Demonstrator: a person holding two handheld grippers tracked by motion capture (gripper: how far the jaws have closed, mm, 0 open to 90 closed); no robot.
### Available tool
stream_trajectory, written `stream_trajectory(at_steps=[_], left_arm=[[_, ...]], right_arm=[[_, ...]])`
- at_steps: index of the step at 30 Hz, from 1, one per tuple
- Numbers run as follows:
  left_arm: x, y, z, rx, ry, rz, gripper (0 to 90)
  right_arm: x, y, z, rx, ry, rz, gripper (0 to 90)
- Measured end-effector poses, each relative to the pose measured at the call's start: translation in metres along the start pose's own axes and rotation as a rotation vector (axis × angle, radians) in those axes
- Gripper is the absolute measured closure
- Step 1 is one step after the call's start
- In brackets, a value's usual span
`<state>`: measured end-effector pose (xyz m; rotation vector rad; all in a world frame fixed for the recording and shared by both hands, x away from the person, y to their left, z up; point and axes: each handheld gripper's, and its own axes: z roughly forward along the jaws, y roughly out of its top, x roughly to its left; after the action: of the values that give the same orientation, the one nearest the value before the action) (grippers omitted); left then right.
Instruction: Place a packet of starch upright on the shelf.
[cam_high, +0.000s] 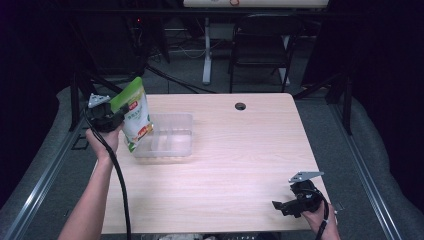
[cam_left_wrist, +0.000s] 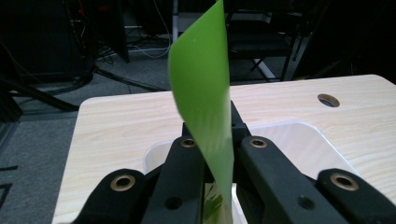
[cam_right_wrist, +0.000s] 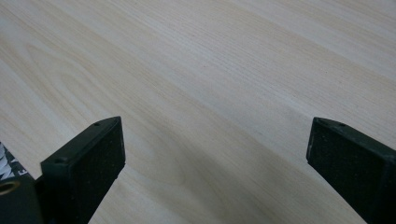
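A green pouch (cam_high: 135, 114) is held up at the table's (cam_high: 235, 165) left edge, pinched by its top edge in the left gripper (cam_high: 116, 116), w/ its lower end hanging over the near-left corner of a clear tray (cam_high: 170, 136); whether it touches the rim can't be told. In the left gripper view the jaws are seen pressed together on the thin green edge of the pouch (cam_left_wrist: 205, 107), the tray (cam_left_wrist: 303, 144) lying just beyond and below. The right gripper (cam_high: 286, 206) is parked well apart, at the near-right corner, jaws spread wide w/ nothing between them; bare tabletop (cam_right_wrist: 210, 84) is seen past them. The step in hand is judged to be the placing of the pouch into the tray: it is lifted and roughly over the target, but not yet set down. For the next move, the pouch would need to be shifted a bit further over the tray's middle, lowered until it is borne by the tray floor, and only then let go, since a tall thin pouch is apt to tip over the rim if dropped early.
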<state>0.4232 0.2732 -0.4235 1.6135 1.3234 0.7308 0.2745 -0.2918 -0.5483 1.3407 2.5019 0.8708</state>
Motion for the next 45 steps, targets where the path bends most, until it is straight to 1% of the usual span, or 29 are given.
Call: stream_trajectory(at_steps=[2, 5, 6, 8, 9, 11, 13, 15, 23, 24, 25, 26, 28, 30, 31, 34, 35, 40, 42, 43, 44, 45], left_arm=[[0.0, -0.001, 0.001, -0.001, 0.001, -0.005, 90.0], [0.001, -0.005, 0.004, -0.019, -0.001, -0.022, 90.0], [0.001, -0.007, 0.006, -0.025, -0.002, -0.032, 90.0], [0.001, -0.008, 0.007, -0.027, 0.0, -0.035, 90.0], [0.001, -0.011, 0.009, -0.042, 0.002, -0.051, 90.0], [0.001, -0.013, 0.01, -0.05, 0.005, -0.056, 90.0], [0.001, -0.014, 0.011, -0.043, 0.011, -0.052, 90.0], [0.001, -0.017, 0.013, -0.052, 0.011, -0.058, 90.0], [0.004, -0.026, 0.018, -0.047, 0.002, -0.061, 90.0], [0.004, -0.028, 0.019, -0.052, 0.006, -0.064, 90.0], [0.004, -0.031, 0.021, -0.041, 0.005, -0.067, 90.0], [0.004, -0.031, 0.021, -0.041, 0.005, -0.067, 90.0], [0.006, -0.036, 0.023, -0.027, 0.0, -0.07, 90.0], [0.006, -0.039, 0.024, -0.022, 0.0, -0.066, 90.0], [0.007, -0.04, 0.024, -0.027, 0.0, -0.066, 90.0], [0.008, -0.042, 0.024, -0.027, 0.0, -0.066, 90.0], [0.009, -0.043, 0.023, -0.023, 0.001, -0.069, 90.0], [0.013, -0.045, 0.021, -0.008, 0.002, -0.073, 90.0], [0.014, -0.045, 0.02, -0.002, 0.004, -0.069, 89.6], [0.014, -0.044, 0.02, 0.009, 0.008, -0.06, 89.3], [0.014, -0.044, 0.02, 0.007, 0.005, -0.056, 88.9], [0.015, -0.043, 0.019, 0.019, -0.017, -0.049, 87.7]], right_arm=[[0.0, 0.0, 0.0, 0.0, 0.001, 0.0, 3.9], [0.0, 0.0, 0.0, 0.006, -0.001, -0.002, 3.9], [0.0, 0.0, 0.0, 0.001, 0.005, 0.001, 3.9], [0.0, 0.0, 0.0, 0.002, 0.006, 0.003, 3.9], [0.0, 0.0, 0.0, 0.007, -0.002, -0.003, 3.9], [0.0, 0.0, 0.0, 0.0, -0.001, 0.003, 3.9], [0.0, 0.0, 0.0, -0.001, 0.0, 0.004, 3.9], [0.0, 0.0, 0.0, -0.002, -0.001, 0.002, 3.9], [0.0, 0.0, 0.0, -0.003, -0.001, 0.002, 3.9], [0.0, 0.0, 0.0, -0.002, -0.001, 0.002, 3.9], [0.0, 0.0, 0.0, -0.002, 0.0, 0.002, 3.9], [0.0, 0.0, 0.0, -0.005, 0.003, 0.004, 3.9], [0.0, 0.0, 0.0, -0.001, 0.008, 0.005, 3.9], [-0.001, 0.0, 0.0, 0.0, 0.008, 0.004, 3.9], [-0.001, 0.0, 0.0, -0.001, 0.006, 0.005, 3.9], [-0.001, 0.0, 0.001, -0.001, 0.001, 0.004, 3.9], [-0.001, 0.0, 0.0, -0.002, 0.009, 0.005, 3.9], [-0.001, -0.001, 0.0, 0.0, 0.007, 0.004, 3.9], [0.0, -0.002, -0.001, -0.003, 0.005, 0.008, 3.9], [0.0, -0.002, -0.001, -0.004, 0.004, 0.007, 3.9], [0.001, -0.002, -0.001, -0.011, 0.003, 0.01, 3.9], [0.001, -0.002, -0.001, -0.006, 0.003, 0.005, 3.9]])
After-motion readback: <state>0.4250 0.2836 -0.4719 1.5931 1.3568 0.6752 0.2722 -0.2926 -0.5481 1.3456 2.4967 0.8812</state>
